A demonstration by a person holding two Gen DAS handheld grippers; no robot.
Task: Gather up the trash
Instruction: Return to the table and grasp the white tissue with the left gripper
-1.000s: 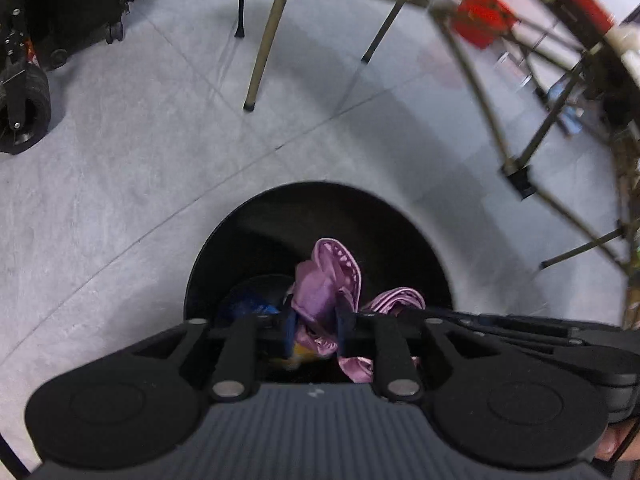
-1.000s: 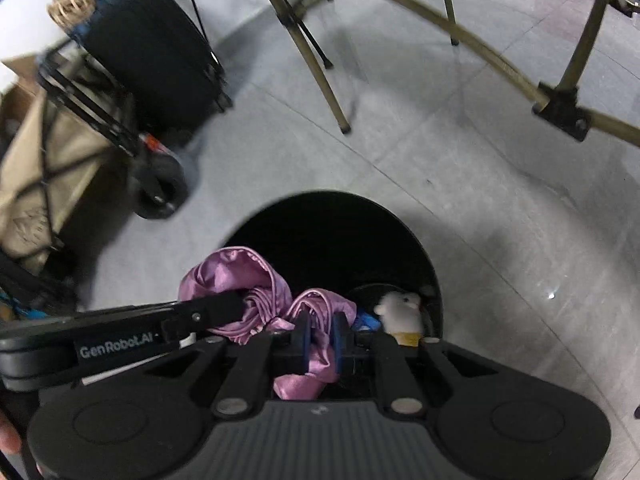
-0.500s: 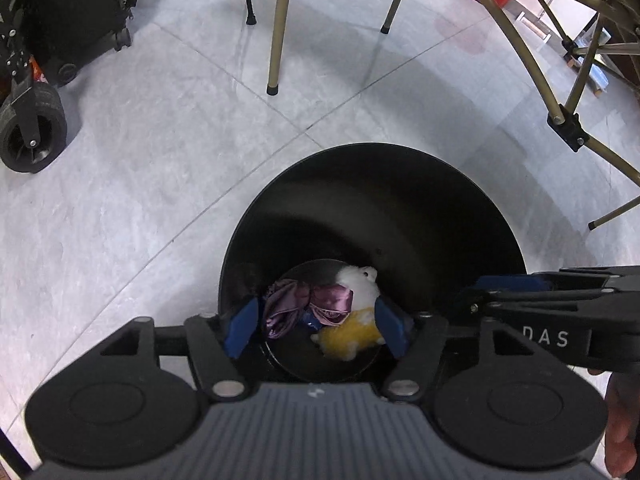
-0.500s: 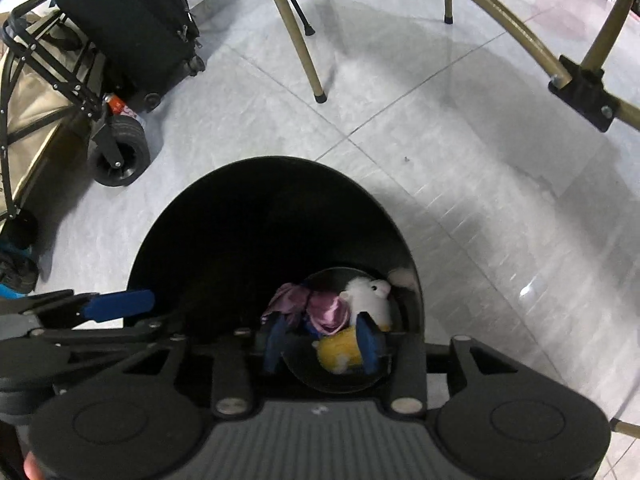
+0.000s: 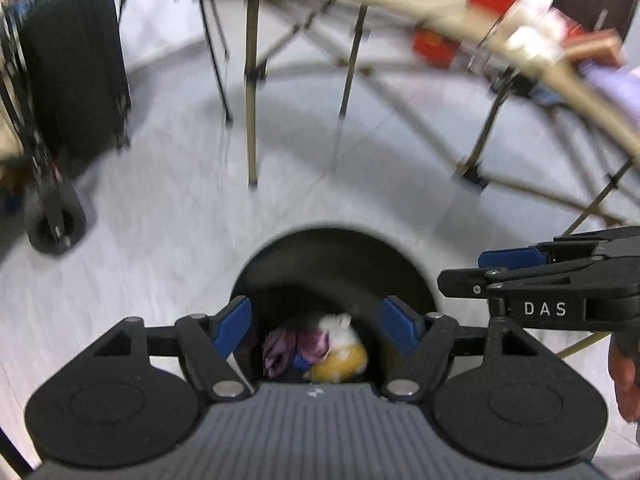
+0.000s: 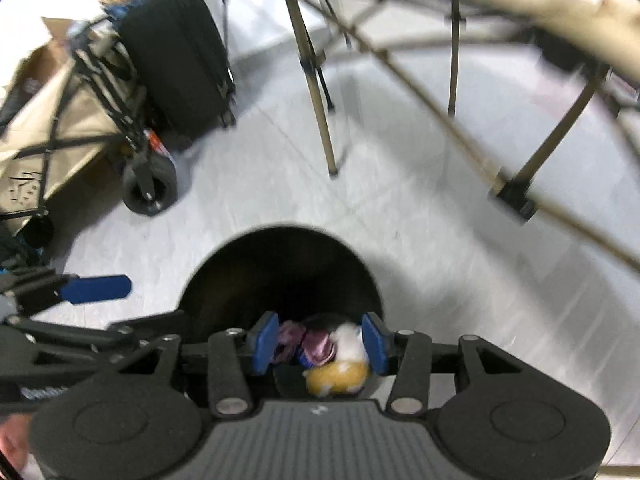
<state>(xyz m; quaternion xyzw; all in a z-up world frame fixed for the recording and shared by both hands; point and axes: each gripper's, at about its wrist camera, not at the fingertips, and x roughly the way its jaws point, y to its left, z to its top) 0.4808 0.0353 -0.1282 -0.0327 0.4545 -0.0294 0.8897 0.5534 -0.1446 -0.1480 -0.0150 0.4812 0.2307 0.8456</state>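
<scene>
"DAS" on right claw [image 5: 516, 264], over bin [image 5: 332, 256].

A pale grey tiled floor [image 5: 168, 240] is spreading across both views. A black upright suitcase [image 6: 180, 60] is standing at the left, beside a tan folding wagon with black straps and a black wheel [image 6: 44, 136]. Tan metal table legs [image 5: 251, 92] are crossing the background, blurred. A red box-like object [image 5: 434, 46] is sitting beyond the legs, too blurred to identify.

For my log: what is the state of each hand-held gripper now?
Left hand-held gripper: open, holding nothing.
Right hand-held gripper: open, holding nothing.
</scene>
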